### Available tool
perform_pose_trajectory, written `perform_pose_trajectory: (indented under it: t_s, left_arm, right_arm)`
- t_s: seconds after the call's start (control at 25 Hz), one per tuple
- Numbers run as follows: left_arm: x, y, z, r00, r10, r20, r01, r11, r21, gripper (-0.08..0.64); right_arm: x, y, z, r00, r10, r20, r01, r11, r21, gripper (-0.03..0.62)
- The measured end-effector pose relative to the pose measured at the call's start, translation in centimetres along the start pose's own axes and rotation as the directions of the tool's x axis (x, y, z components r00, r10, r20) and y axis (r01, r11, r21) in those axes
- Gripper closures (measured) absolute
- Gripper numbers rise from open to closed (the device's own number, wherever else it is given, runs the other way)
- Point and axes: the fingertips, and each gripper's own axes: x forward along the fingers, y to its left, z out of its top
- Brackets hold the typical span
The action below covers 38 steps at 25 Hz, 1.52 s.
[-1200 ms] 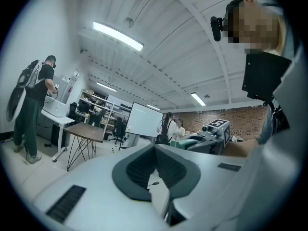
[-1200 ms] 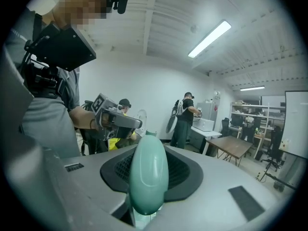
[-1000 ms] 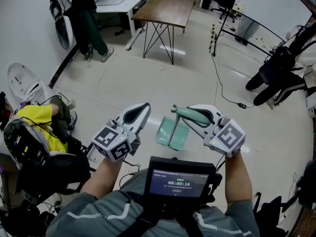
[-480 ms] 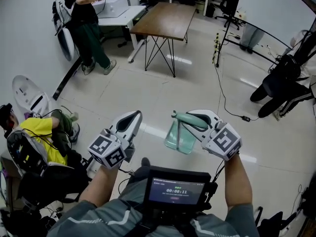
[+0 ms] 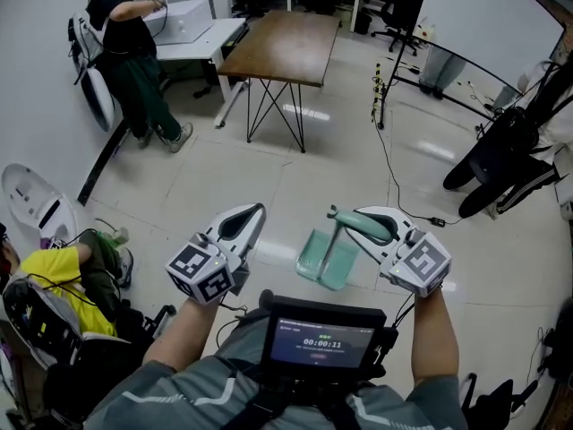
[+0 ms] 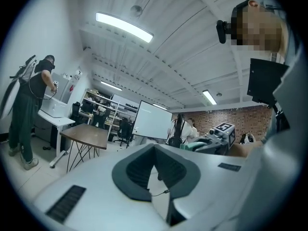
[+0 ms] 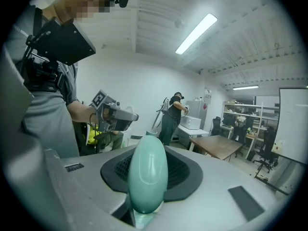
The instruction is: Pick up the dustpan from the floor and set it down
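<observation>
A pale green dustpan point(image 5: 327, 258) hangs above the floor, its pan tilted downward under my right gripper point(image 5: 345, 218). That gripper is shut on the dustpan's rounded green handle point(image 7: 148, 177), which sticks out between the dark pads point(image 7: 185, 172) in the right gripper view. My left gripper point(image 5: 253, 211) is held level beside it, a hand's width to the left. Its jaws meet at the tips in the left gripper view, with nothing between them point(image 6: 155, 150). Neither gripper touches the other.
A wooden table point(image 5: 277, 38) on thin black legs stands ahead. A person point(image 5: 130, 43) works at a white desk point(image 5: 192, 25) at the far left. Someone in yellow point(image 5: 63, 267) sits low left among gear. A cable point(image 5: 394, 168) crosses the floor; dark bags point(image 5: 501, 150) lie right.
Both grippers have travelled across the floor together, the dustpan still hanging from the right one. The table and the standing person have shifted left in the head view.
</observation>
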Motion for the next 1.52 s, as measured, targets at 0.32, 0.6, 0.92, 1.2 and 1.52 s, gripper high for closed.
perform_pose_trajectory:
  t_s: [0.32,0.6,0.92,1.2,1.52]
  left_arm:
    - [1.5,11.9,1.4,0.997,-0.076,-0.023,0.076,0.997,-0.032,0.54]
    - [4.8,16.2,-0.3,0.996,-0.08,-0.049,0.077,0.995,-0.057,0.54]
    - [8.4,14.9,-2.0,0.998,-0.016,-0.052,0.013,0.998,-0.06,0.54]
    - [10.9,13.5,-3.1,0.999,0.007,-0.05,-0.01,0.998,-0.067,0.539]
    - [16.5,12.1,-8.9,0.99,-0.018,-0.138,0.009,0.998,-0.067,0.54]
  right_arm:
    - [9.7,-5.0,1.7,0.997,-0.073,-0.005,0.073,0.996,0.042,0.466]
    - [14.8,-9.0,-0.2,0.999,-0.052,-0.016,0.053,0.998,0.029,0.466]
    - [14.5,-11.9,-2.6,1.0,0.026,-0.014,-0.026,1.0,-0.01,0.466]
    - [12.5,-13.3,-4.1,0.999,0.048,-0.02,-0.048,0.999,-0.026,0.466]
    - [11.5,-15.4,-12.1,0.997,0.051,-0.056,-0.051,0.999,0.001,0.469]
